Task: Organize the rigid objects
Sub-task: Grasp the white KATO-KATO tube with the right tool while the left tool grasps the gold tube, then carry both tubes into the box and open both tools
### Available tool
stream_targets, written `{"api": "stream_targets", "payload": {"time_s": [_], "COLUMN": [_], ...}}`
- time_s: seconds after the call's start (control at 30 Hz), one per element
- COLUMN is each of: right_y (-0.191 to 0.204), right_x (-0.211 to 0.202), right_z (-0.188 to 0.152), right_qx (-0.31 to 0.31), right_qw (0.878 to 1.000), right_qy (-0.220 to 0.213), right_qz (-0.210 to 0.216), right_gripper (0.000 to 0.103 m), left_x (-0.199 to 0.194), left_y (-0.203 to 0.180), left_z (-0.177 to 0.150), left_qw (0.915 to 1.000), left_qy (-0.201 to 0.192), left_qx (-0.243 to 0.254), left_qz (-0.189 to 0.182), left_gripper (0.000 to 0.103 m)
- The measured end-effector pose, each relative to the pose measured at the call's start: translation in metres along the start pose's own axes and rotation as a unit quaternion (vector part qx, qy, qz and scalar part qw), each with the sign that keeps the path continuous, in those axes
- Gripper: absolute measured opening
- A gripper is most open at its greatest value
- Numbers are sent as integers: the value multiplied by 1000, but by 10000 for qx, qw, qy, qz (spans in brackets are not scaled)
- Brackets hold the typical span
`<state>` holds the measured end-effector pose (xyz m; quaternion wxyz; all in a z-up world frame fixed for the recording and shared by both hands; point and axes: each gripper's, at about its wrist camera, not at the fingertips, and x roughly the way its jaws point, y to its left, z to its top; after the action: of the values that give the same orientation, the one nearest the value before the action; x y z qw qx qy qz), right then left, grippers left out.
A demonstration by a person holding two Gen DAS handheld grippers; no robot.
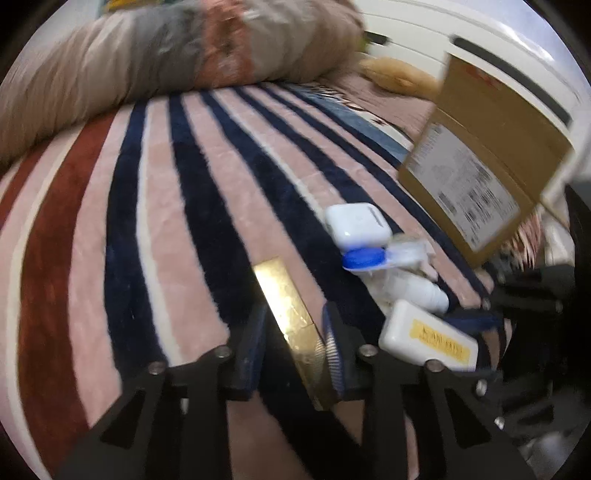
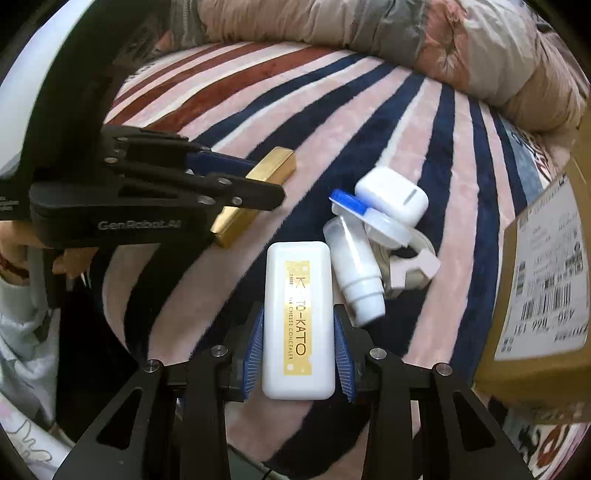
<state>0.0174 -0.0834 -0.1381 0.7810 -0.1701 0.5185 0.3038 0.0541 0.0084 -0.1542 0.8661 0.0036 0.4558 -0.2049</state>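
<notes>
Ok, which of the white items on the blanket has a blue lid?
The contact lens case, lying between the white earbud case and the white bottle. One of its caps is blue; the earbud case, the bottle and the white concealer box are plain white.

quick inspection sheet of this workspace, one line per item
surface: striped blanket in pink, navy and red, on a bed
job's things: gold box and white concealer case, each between a gripper's fingers; white earbud case, white bottle and blue-lidded lens case lie bunched together
clutter: cardboard box with a shipping label, at the right
grippers: left gripper shut on the gold box; right gripper shut on the white concealer case
cables: nothing seen
surroundings: rolled quilt at the far edge of the blanket; white wall panel behind
</notes>
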Motion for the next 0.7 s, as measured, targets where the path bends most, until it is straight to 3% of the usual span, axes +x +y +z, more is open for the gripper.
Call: {"api": "stream_targets", "payload": {"time_s": [0.07,0.23,0.37,0.43,0.57,0.7], "right_y": [-1,3,4,4,9,11], "right_x": [-3,-5,-2,-3,-24,-69], "right_z": [-2,-6,-2,0,4,12], "right_qx": [63,106,174,221,135,-27], "right_qw": [10000,9998,9994,9990,9976,9935], "right_qy": [-40,-119,-272,-345,-568,-1061], "right_qz": [25,70,124,163,371,410], "right_gripper": [31,31,31,31,31,31], "left_x": [-8,3,14,13,-10,-54], "left_y": [2,1,-8,-6,1,-6], "left_z": [-1,-5,-4,-4,0,11], "left_qw": [9999,9997,9984,9985,9986,9966], "left_qy": [-52,136,99,88,-98,-502], "left_qx": [100,105,183,169,-2,-59], "left_qz": [-97,184,524,523,521,650], "left_gripper": [16,16,16,15,15,15]}}
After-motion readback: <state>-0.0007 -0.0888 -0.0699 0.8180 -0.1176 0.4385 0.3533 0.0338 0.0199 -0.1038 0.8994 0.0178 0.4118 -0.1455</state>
